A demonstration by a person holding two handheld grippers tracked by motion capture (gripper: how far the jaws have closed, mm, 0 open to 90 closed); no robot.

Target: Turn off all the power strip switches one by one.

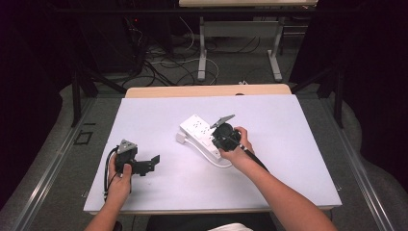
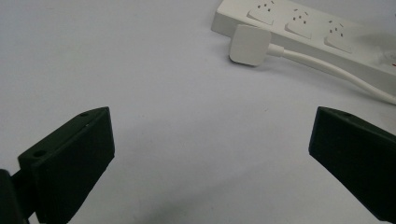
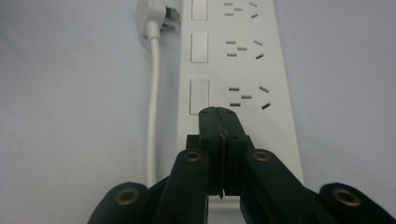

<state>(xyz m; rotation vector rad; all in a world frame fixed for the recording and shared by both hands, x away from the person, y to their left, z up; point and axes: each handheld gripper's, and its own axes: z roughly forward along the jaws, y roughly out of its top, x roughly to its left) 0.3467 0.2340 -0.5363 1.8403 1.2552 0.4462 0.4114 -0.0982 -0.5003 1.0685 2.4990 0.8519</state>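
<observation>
A white power strip (image 1: 198,133) lies at the middle of the white table top (image 1: 159,113), its cable and flat white plug (image 2: 249,44) beside it. Above the strip's near end hovers my right gripper (image 1: 222,135), its jaws pressed together with nothing between them. In the right gripper view the closed tips (image 3: 218,113) sit over the strip (image 3: 243,70), just below a rocker switch (image 3: 199,96). My left gripper (image 1: 153,161) rests low on the table at the left, jaws wide apart and empty. The strip (image 2: 299,28) and plug lie beyond it.
The strip's white cable (image 3: 153,93) runs alongside it and loops near the right hand (image 1: 238,149). A wooden table edge (image 1: 207,90) borders the far side. Behind it stand another table's legs (image 1: 202,53) among cables on the floor (image 1: 163,62).
</observation>
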